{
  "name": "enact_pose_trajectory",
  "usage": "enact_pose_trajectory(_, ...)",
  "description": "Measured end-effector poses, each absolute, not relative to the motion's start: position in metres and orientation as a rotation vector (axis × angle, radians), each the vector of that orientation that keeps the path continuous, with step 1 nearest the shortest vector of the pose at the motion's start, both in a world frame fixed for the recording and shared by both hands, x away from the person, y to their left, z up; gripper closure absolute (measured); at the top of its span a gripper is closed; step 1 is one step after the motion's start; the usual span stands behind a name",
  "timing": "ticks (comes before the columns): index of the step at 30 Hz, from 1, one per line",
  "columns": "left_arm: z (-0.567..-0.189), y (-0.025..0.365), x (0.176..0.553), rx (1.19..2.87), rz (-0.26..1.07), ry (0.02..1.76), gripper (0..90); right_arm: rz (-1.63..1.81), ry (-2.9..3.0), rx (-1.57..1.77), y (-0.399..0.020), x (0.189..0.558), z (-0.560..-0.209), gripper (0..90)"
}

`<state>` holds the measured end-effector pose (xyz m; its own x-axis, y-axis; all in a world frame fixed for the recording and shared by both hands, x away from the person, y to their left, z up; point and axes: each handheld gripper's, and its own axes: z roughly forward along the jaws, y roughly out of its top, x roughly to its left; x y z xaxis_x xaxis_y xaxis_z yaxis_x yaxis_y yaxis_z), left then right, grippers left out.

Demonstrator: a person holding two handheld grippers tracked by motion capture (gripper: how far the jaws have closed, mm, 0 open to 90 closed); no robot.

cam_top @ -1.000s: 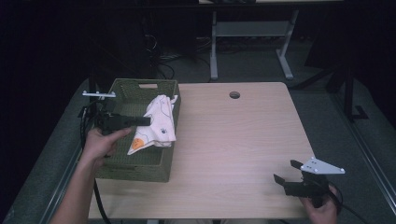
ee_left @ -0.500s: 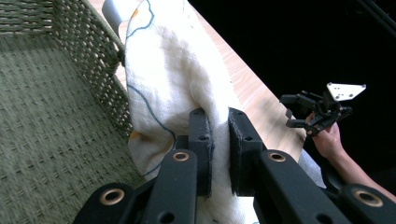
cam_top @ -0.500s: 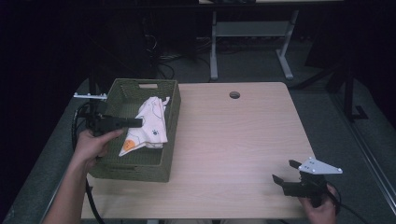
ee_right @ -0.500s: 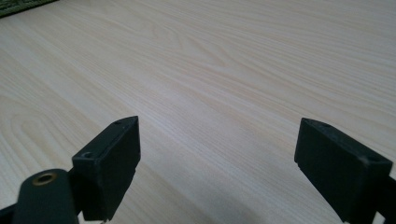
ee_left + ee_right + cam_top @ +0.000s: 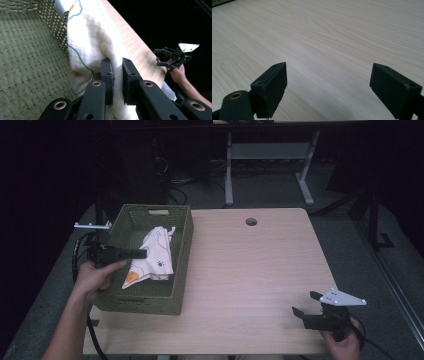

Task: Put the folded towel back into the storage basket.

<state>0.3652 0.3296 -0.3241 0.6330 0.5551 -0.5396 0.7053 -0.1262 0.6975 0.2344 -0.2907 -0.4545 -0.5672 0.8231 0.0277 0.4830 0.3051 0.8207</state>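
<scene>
Here, seen from above, the left tool (image 5: 134, 253) reaches level into a green woven basket (image 5: 182, 227) at the left of the wooden surface (image 5: 250, 270). Its jaws are pinched nearly together on a fold of white printed cloth (image 5: 155, 257). The cloth is inside the basket, draped against the wall nearest the middle of the surface, long axis running front to back. It sits at the left tool's tip, so the left hand (image 5: 95, 277) is the nearer one by far. That hand grips the tool from outside the basket's left wall, forearm coming up from the bottom edge. The right tool (image 5: 304, 305) rests low near the front right corner, well apart, jaws wide, w/ nothing between them.
</scene>
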Motion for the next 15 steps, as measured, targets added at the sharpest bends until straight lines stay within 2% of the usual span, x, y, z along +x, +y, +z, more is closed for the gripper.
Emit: enact_pose_trajectory(15, -0.330, 0.331, 0.379, 1.829, -0.171, 1.032, 81.8, 1.156, 2.183, 1.179, -0.293, 0.238, -0.456, 13.9)
